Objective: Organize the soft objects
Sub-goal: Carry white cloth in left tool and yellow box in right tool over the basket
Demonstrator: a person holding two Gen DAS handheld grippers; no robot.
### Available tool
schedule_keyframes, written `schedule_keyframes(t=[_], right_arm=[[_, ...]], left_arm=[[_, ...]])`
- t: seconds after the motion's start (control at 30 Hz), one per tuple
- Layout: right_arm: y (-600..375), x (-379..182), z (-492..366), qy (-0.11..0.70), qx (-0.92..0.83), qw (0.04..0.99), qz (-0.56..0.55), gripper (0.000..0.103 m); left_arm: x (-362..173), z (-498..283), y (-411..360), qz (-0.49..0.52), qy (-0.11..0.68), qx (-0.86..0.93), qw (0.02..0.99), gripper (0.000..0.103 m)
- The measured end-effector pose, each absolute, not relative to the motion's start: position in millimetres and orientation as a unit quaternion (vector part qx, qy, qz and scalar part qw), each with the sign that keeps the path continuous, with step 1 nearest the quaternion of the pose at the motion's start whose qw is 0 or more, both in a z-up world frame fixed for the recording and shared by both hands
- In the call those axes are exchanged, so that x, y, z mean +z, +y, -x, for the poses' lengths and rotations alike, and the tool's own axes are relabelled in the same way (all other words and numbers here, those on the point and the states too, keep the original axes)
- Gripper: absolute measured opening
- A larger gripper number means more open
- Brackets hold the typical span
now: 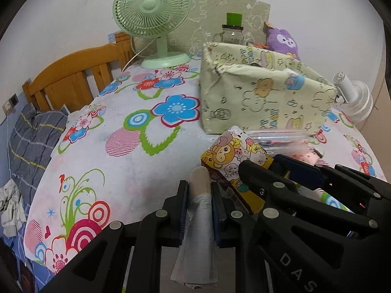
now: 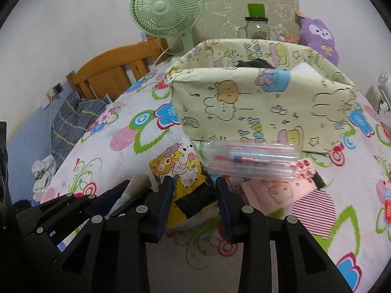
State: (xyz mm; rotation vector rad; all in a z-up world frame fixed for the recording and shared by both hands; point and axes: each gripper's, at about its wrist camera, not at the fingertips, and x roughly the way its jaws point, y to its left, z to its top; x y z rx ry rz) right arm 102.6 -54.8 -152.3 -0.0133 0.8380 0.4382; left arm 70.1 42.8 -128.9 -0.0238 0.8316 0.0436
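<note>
On a flowered bedsheet (image 1: 136,156) the two grippers work side by side. The left gripper (image 1: 200,190) has its jaws pinched on a white rolled cloth (image 1: 200,210) that stands up between the pads and hangs down below them. Just to its right, the right gripper (image 2: 193,195) has its jaws closed on a yellow cartoon pack (image 2: 182,168), gripping its near end with the pack raised off the sheet. A clear plastic case (image 2: 251,161) lies just behind the pack, on a pink pouch (image 2: 276,190). Behind them stands a pale fabric bin (image 2: 259,105), open at the top. A green fan (image 1: 152,17), a jar (image 1: 232,33) and a purple plush (image 1: 283,40) stand at the wall.
</note>
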Motion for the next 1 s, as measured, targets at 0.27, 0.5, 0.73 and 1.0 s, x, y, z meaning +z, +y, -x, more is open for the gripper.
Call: schedule_keyframes(t=[0.27, 0.5, 0.73, 1.0], right_arm=[[-75, -138, -91, 0.389, 0.191, 0.901, 0.0, 0.039], [-96, -122, -81, 0.374, 0.175, 0.911, -0.008, 0.038], [-115, -102, -72, 0.357, 0.161, 0.92, -0.012, 0.038], [-128, -79, -63, 0.339, 0.152, 0.928, -0.016, 0.038]], left_arm=[[-117, -64, 27, 0.005, 0.39, 0.011, 0.921, 0.015], [-102, -58, 8, -0.001, 0.374, -0.003, 0.928, 0.015], [-83, -52, -9, -0.005, 0.356, -0.014, 0.934, 0.015], [-62, -47, -20, -0.01, 0.34, -0.024, 0.94, 0.015]])
